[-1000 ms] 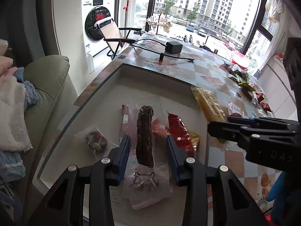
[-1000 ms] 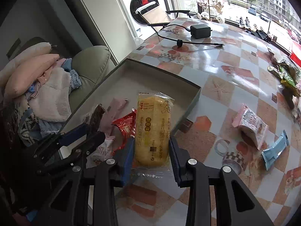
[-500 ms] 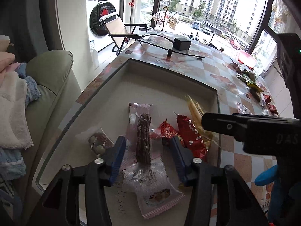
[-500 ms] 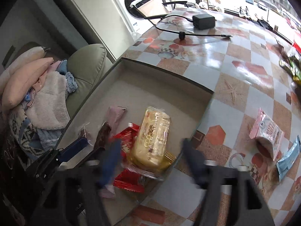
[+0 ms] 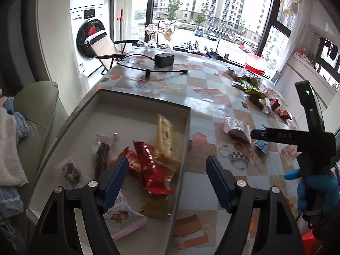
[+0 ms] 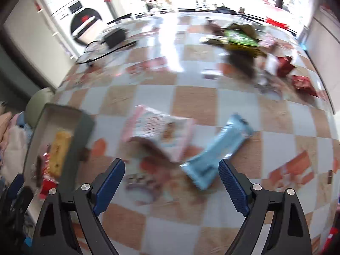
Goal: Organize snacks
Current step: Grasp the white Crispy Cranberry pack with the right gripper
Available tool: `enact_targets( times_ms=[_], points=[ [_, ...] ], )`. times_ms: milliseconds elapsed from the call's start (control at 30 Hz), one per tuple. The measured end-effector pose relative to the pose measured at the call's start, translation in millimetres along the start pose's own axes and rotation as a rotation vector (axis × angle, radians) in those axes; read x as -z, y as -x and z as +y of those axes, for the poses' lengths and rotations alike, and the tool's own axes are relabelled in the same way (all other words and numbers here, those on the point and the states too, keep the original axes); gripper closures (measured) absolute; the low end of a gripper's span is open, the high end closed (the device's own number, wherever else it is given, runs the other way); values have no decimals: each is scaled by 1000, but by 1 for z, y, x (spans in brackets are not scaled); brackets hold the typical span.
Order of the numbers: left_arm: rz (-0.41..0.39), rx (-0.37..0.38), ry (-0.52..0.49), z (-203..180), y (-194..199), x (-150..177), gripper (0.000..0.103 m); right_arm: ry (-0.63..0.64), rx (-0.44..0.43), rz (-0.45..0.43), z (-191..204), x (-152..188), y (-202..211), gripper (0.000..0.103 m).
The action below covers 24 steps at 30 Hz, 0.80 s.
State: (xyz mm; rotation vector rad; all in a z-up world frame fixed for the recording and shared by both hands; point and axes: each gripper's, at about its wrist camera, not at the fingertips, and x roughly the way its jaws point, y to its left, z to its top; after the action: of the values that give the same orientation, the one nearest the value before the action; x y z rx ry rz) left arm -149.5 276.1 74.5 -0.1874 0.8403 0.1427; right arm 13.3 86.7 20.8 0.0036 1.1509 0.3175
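Right tongs point(image 6: 171, 177), jaws apart and empty, hang nearest the blue snack bar point(image 6: 214, 153) on the desk point(image 6: 195, 97), its long axis running seven to one o'clock between them; left tongs point(image 5: 166, 175), opening and empty, over the box point(image 5: 136, 114).

A tray point(image 5: 187, 114) sits at the bench's point(image 5: 208, 97) left edge with several snack packets point(image 5: 153, 165) lying in it. Right of the tray, two packets point(image 6: 161, 131) lie touching on the bench; more snacks point(image 5: 248, 85) are heaped behind them.
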Motion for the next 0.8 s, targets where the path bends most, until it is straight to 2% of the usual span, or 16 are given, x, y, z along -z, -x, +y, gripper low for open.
enact_targets(
  times_ms=[200, 267, 300, 367, 433, 567, 733, 767, 800],
  points=[
    [18, 34, -109, -38, -1, 11, 24, -57, 73, -58, -27, -28, -7, 12],
    [22, 44, -131, -46, -1, 16, 23, -50, 60, -76, -26, -38, -12, 12],
    [26, 50, -140, -49, -2, 18, 23, -34, 26, -82, -23, -41, -15, 12],
    [38, 63, -149, -55, -3, 22, 23, 54, -50, -81, -5, -46, -22, 12],
    [52, 82, -153, -60, -4, 27, 23, 201, -68, -73, 16, -41, -29, 12],
    [79, 100, -164, -67, -9, 36, 23, 410, -26, -72, 39, -27, -40, 12],
    [112, 103, -145, -67, -13, 43, 23, 401, -93, -10, 30, -35, -59, 12],
    [118, 102, -140, -67, -14, 45, 23, 405, -91, -17, 29, -33, -59, 13],
    [123, 100, -135, -66, -15, 45, 23, 413, -89, -16, 31, -31, -58, 21]
  ],
)
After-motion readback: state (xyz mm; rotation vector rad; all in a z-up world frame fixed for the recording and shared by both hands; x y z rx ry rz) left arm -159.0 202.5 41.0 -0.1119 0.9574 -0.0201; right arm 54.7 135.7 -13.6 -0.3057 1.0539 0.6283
